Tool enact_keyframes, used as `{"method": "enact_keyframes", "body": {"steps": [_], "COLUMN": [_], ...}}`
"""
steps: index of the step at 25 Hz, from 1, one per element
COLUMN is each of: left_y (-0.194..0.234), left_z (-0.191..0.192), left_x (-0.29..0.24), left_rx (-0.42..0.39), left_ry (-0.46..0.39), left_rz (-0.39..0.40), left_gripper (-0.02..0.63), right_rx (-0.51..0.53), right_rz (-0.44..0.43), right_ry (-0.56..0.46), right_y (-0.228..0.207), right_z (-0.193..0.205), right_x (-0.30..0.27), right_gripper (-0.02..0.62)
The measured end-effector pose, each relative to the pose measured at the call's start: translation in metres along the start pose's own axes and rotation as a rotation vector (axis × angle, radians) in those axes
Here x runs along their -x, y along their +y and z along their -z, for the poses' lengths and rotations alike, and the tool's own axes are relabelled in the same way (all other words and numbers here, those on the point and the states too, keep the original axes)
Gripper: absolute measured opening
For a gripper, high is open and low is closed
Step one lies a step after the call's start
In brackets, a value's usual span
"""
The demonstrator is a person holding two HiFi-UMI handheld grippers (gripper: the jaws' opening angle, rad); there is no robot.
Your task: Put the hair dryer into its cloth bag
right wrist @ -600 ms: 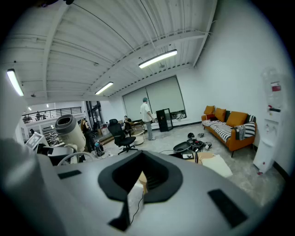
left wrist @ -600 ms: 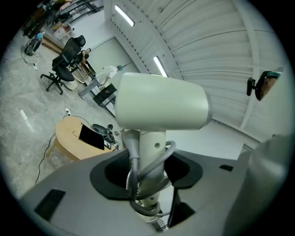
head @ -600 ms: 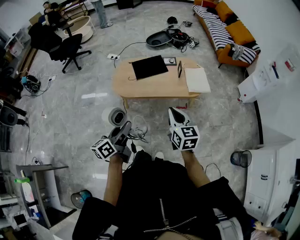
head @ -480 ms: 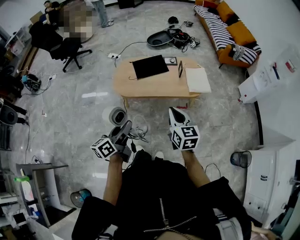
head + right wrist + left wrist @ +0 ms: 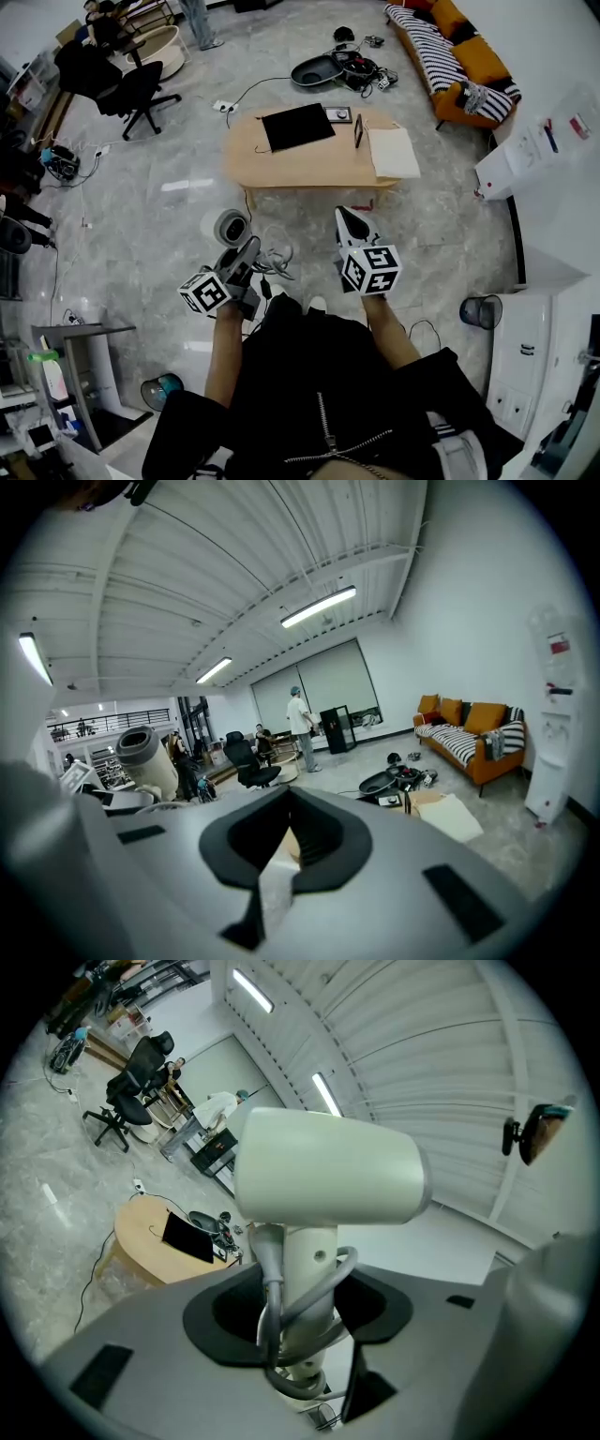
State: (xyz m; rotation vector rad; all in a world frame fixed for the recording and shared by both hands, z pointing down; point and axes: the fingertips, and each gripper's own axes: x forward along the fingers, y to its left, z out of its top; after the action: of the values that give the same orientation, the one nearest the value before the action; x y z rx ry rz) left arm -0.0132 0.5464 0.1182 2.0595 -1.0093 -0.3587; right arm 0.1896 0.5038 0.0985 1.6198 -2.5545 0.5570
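Where jaws clamp, one hair dryer [image 5: 323, 1180] stands

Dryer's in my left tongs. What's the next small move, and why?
Probably walk up to the table: the left tongs grip the dryer by its handle, the right tongs are shut and empty, and the black flat item on it, possibly the bag, lies well ahead.

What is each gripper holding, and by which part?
The left gripper holds the hair dryer by its handle, with the cord pinched against it. The right gripper is shut on nothing.
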Motion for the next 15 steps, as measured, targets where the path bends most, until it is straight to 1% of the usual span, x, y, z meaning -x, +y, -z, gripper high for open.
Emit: {"method": "enact_keyframes", "body": {"steps": [7, 15], "left_y": [-0.006, -0.011], "left_z": [0.003, 0.013], "left_x": [0.001, 0.002], "left_rx": [0.000, 0.008], "left_ry": [0.001, 0.011], "left_rz": [-0.002, -0.013], "left_gripper": [0.222, 0.222], "right_rx": [-0.018, -0.038], "right_rz": [-0.004, -0.004], "right_ry": [0.040, 0.051], "right_y": [0.000, -0.005], "right_z": [0.008, 0.013], "right_x": [0.001, 0.008], "right_gripper": [0.011, 0.011]}}
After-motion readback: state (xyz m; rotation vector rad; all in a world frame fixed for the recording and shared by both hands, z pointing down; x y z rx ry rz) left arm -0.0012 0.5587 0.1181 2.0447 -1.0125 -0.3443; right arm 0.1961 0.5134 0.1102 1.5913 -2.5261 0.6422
